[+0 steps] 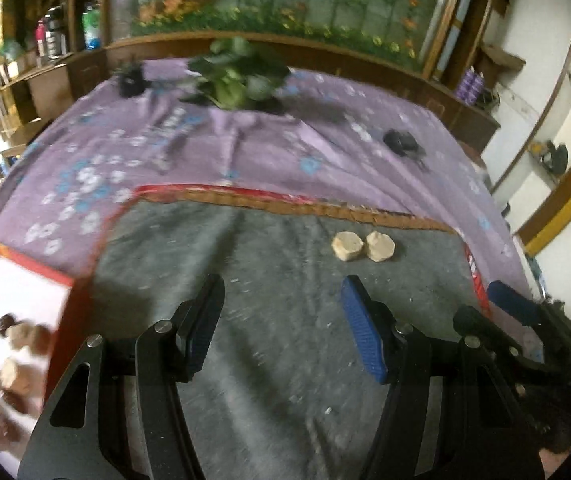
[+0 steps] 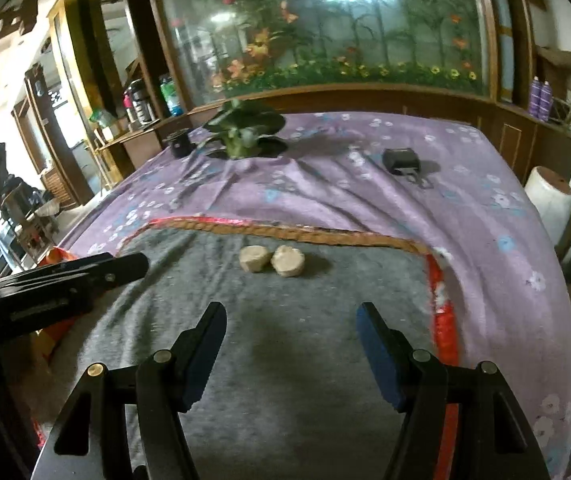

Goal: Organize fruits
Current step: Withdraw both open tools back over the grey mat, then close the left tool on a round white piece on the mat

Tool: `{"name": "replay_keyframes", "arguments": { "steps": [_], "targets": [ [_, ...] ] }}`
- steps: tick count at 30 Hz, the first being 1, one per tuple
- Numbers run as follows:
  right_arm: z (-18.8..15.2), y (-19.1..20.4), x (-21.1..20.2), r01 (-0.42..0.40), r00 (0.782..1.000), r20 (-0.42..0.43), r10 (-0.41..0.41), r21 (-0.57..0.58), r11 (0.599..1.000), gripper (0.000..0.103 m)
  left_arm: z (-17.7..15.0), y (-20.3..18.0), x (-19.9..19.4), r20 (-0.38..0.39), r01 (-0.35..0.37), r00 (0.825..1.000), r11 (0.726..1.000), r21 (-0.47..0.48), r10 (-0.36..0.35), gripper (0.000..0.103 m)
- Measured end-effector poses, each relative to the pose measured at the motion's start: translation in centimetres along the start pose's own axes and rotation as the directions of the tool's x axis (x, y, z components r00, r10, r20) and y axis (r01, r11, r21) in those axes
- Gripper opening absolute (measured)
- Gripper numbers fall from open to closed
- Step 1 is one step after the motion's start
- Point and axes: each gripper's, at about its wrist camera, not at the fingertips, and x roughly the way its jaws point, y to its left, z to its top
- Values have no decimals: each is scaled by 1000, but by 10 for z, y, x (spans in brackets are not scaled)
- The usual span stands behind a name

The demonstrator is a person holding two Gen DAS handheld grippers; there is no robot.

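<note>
Status: between placements, both tools empty. My left gripper (image 1: 281,322) has its fingers (image 1: 363,340) spread wide with nothing between them. My right gripper (image 2: 291,354) is likewise spread wide, blue pads facing each other across bare felt, and holds nothing.

Location of task items: two pale, faceted fruit pieces (image 2: 272,261) sit side by side, almost touching, on the grey mat (image 2: 285,360), near its far edge where the brown and red border (image 2: 285,229) runs. In the left wrist view, a white tray (image 1: 17,292) to the left of the mat holds a loose pile of brown and tan pieces (image 1: 9,368); blur prevents a count.

Step in hand, as I judge it: sorting pieces out of the tray pile onto the mat, with the pale group started.

Next move calls for: swing the left gripper toward the tray, lower over a single pale piece, and straddle it without nudging neighbours. Place it beside the existing pair.
</note>
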Motion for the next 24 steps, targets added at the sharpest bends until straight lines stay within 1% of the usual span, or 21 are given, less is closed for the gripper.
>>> {"name": "replay_keyframes", "arguments": {
  "steps": [5,8,11,17,20,23,24],
  "targets": [
    [2,-13,6,15,1000,-18,-15,5,1000,66,10,-15,32,-69,37,997,999,31,-35,61],
    [4,-21,10,3,1000,-24,-3,26,1000,66,14,-25,50,-99,7,995,998,58,-1,61],
    [6,-27,13,-10,1000,-24,11,40,999,66,16,-32,62,-114,-11,993,997,80,20,61],
    [9,-30,18,-17,999,-36,18,42,999,66,20,-44,82,-148,-24,988,993,112,41,61],
    [9,-32,20,-21,999,-37,22,48,999,66,23,-49,88,-142,-46,988,990,135,65,61],
    [9,-34,20,-26,999,-37,27,49,998,66,26,-47,89,-141,-41,988,990,135,61,61],
    [9,-35,21,-27,999,-36,29,49,998,66,27,-46,89,-140,-40,988,990,134,59,59]
  ]
}}
